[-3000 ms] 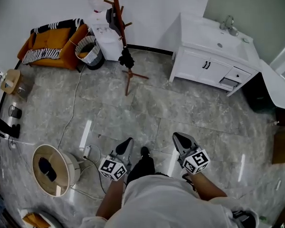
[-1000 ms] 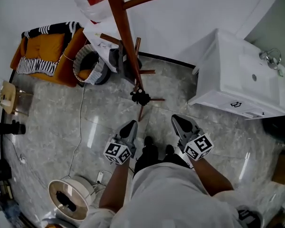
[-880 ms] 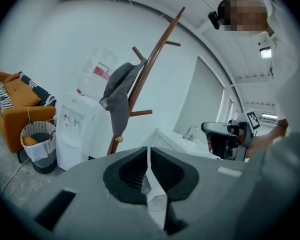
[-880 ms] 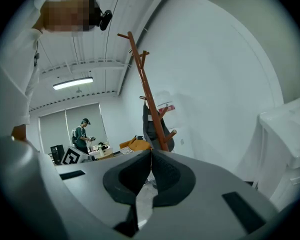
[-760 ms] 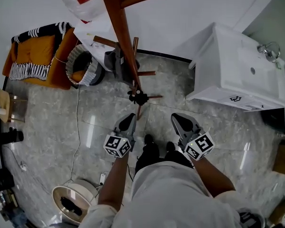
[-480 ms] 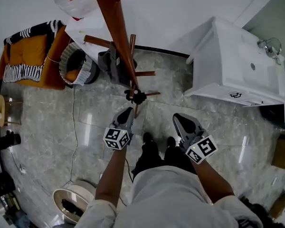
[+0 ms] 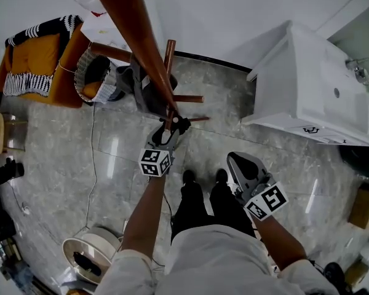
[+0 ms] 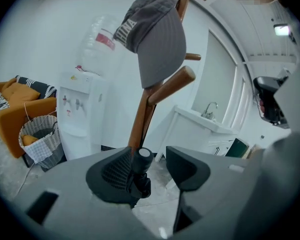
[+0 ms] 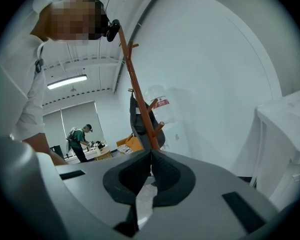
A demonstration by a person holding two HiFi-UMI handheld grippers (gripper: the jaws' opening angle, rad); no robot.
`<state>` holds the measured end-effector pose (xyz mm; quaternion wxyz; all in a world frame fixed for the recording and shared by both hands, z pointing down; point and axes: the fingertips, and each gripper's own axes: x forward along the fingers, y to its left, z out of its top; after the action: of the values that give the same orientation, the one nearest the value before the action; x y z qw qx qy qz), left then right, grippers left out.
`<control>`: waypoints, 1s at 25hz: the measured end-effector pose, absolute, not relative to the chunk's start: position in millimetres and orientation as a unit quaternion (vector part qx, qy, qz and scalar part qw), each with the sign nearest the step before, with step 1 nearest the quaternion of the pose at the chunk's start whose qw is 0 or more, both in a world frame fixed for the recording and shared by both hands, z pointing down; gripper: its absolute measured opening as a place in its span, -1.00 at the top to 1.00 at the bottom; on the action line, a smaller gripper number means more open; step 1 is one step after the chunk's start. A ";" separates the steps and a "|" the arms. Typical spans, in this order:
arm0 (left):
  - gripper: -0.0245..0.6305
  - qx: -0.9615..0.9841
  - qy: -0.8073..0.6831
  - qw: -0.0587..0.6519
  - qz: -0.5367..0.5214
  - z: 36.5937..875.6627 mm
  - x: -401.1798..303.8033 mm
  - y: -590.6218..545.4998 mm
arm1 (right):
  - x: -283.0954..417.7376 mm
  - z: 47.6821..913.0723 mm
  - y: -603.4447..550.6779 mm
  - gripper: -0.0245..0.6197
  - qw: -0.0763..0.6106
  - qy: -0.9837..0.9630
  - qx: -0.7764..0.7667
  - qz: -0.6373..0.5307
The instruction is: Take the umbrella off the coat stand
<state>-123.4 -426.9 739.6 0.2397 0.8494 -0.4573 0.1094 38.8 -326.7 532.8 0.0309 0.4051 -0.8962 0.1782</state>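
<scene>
I am working the reach-and-grasp step: my left gripper [image 8: 147,166] is opening its jaws wide around the umbrella [image 8: 140,160], whose black handle is hanging low against the coat stand [image 8: 140,119], close by the left pad and not yet pinched. Next I am needing to close on the handle and work it free of the stand. My right gripper [image 9: 150,176] is sitting shut and empty (idle). A second ago the left gripper was shut, back near my legs.
</scene>
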 end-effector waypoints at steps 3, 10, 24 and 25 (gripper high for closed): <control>0.18 0.844 -0.464 0.238 0.125 756.9 -118.8 -436.6 | 43.7 537.2 -329.7 0.88 0.030 -0.895 0.407 0.180; 0.16 0.842 -0.463 0.241 0.136 779.2 -107.3 -452.3 | 50.0 554.0 -329.5 0.88 0.038 -0.890 0.411 0.192; 0.25 0.832 -0.468 0.247 0.166 795.5 -105.9 -462.8 | 66.5 560.0 -323.1 0.88 0.041 -0.884 0.424 0.195; 0.26 0.832 -0.468 0.248 0.165 793.7 -106.6 -461.4 | 66.5 559.6 -322.6 0.88 0.040 -0.884 0.424 0.194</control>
<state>-106.6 -461.4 793.7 0.2477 0.8323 -0.4676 0.1652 66.5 -322.6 559.6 0.0403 0.4237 -0.8838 0.1942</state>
